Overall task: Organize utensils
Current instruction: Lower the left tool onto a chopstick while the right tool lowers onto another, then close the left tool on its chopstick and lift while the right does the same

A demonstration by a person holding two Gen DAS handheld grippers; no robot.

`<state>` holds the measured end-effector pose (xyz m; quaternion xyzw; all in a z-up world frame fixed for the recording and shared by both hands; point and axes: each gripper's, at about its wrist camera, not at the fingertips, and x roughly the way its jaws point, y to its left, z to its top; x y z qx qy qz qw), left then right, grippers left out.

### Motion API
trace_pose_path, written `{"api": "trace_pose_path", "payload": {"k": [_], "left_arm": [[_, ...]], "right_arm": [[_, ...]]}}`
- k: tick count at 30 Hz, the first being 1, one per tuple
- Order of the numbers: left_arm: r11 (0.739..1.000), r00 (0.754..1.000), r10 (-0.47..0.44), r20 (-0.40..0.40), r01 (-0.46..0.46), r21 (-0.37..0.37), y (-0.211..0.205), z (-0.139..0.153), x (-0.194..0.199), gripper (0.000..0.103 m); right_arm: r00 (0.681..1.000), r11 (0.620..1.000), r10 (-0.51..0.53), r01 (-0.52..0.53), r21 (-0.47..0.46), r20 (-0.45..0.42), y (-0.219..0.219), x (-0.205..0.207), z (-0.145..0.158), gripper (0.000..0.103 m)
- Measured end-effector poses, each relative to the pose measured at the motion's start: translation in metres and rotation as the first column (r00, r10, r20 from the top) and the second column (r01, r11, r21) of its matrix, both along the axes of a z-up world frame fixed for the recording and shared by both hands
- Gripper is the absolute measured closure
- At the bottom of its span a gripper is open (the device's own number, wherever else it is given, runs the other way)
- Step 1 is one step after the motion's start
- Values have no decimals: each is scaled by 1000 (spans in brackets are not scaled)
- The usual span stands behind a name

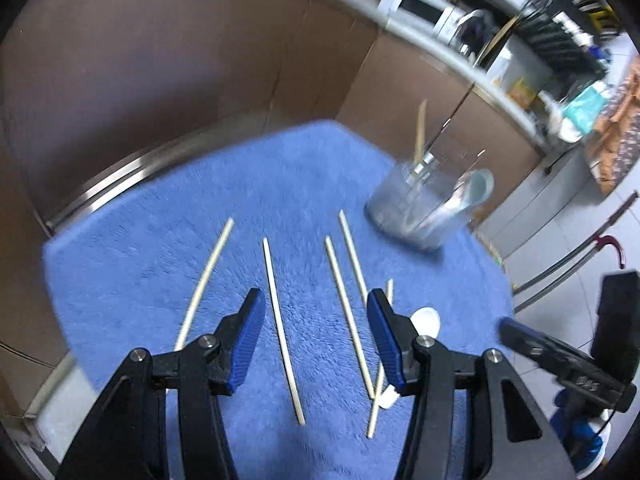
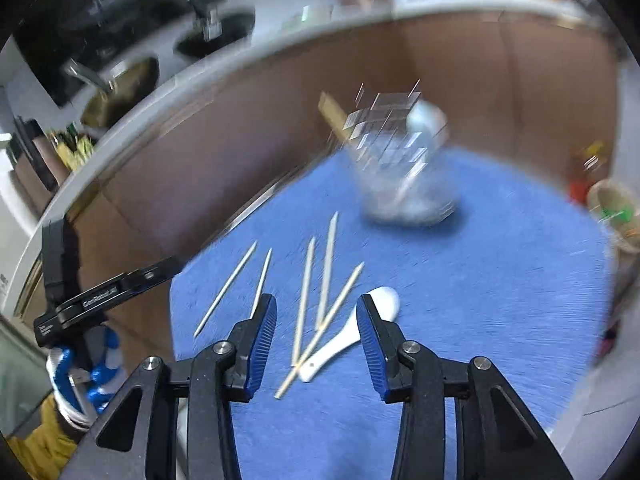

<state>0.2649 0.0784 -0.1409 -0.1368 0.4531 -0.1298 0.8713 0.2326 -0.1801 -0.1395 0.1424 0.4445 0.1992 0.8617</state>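
Several pale wooden chopsticks (image 1: 280, 328) lie loose on a blue fuzzy mat (image 1: 160, 280); they also show in the right wrist view (image 2: 304, 300). A white ceramic spoon (image 2: 348, 336) lies among them, crossed by one chopstick; its bowl (image 1: 426, 318) shows beside my left finger. A clear glass holder (image 1: 424, 204) at the far right of the mat holds a chopstick and a pale spoon; it is blurred in the right wrist view (image 2: 404, 168). My left gripper (image 1: 316, 320) is open and empty above the chopsticks. My right gripper (image 2: 316, 320) is open and empty above the spoon handle.
Brown cabinet fronts (image 1: 200, 80) curve behind the mat. A counter (image 1: 460, 40) above carries appliances and clutter. The right gripper's body (image 1: 560, 364) sits off the mat's right edge; the left gripper's body (image 2: 100, 296) shows at the left. A bowl (image 2: 616, 216) stands at the right.
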Motion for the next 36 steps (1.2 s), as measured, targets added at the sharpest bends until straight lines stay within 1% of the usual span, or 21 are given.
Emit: {"api": "trace_pose_path", "payload": {"k": [1,2,4,5,7,10,12,15,18,20,21,22,23,26,30,32,34,35,36], "left_arm": [[1000,1000,2,-25,-2,9,-3,-7,7,53],[1000,998,4,-63,-2,27,-6,-17,21,53],[998,994,2,-105,4,55,-11,-30,37,53],[998,992,5,-130,4,70,-12,-37,45,54],[996,986,14,-164,1,91,-14,-46,58,59],[994,977,19,-213,5,113,-15,-60,75,66],[994,968,23,-252,4,107,-16,-69,84,73],[994,958,20,-286,13,113,-17,-79,93,79],[993,945,32,-326,6,118,-18,-89,102,84],[992,947,37,-320,5,129,-22,-90,105,84],[992,946,39,-321,3,128,-22,-91,105,84],[992,946,38,-321,3,126,-20,-92,106,84],[992,947,36,-319,5,126,-20,-92,106,85],[990,947,45,-317,0,141,-22,-94,109,87],[983,953,63,-295,-9,181,-32,-96,112,94],[984,958,64,-279,-13,179,-33,-96,108,98],[989,965,66,-253,-29,145,-29,-93,103,98],[989,969,68,-239,-34,143,-27,-91,99,98],[989,975,74,-211,-44,143,-26,-87,93,98]], "right_arm": [[999,1000,18,-18,-1,-37,7,14,-9,72],[996,999,37,-37,-1,-77,15,29,-20,76],[988,996,39,-50,-68,-147,34,60,-42,78],[985,995,39,-54,-85,-171,39,70,-50,81],[978,991,14,-42,-130,-209,44,85,-65,83],[971,985,-13,-29,-171,-237,46,98,-76,85],[968,981,-24,-25,-191,-251,46,105,-81,86],[961,978,-36,-23,-209,-273,48,112,-89,88],[962,972,-43,-22,-232,-268,50,117,-91,89],[963,968,-46,-23,-250,-266,55,120,-95,89],[958,968,-50,-24,-252,-282,54,120,-99,89],[957,971,-51,-19,-239,-286,52,121,-101,90],[958,971,-56,-13,-240,-282,52,124,-103,94],[957,971,-58,-12,-238,-285,51,128,-104,94],[961,962,-54,-23,-273,-271,60,129,-102,92],[963,967,-59,-11,-254,-265,61,128,-102,93],[973,975,-41,-10,-220,-227,60,121,-95,94],[977,974,-40,-9,-225,-210,62,118,-92,95],[985,974,-25,-15,-224,-174,66,112,-84,95]]}}
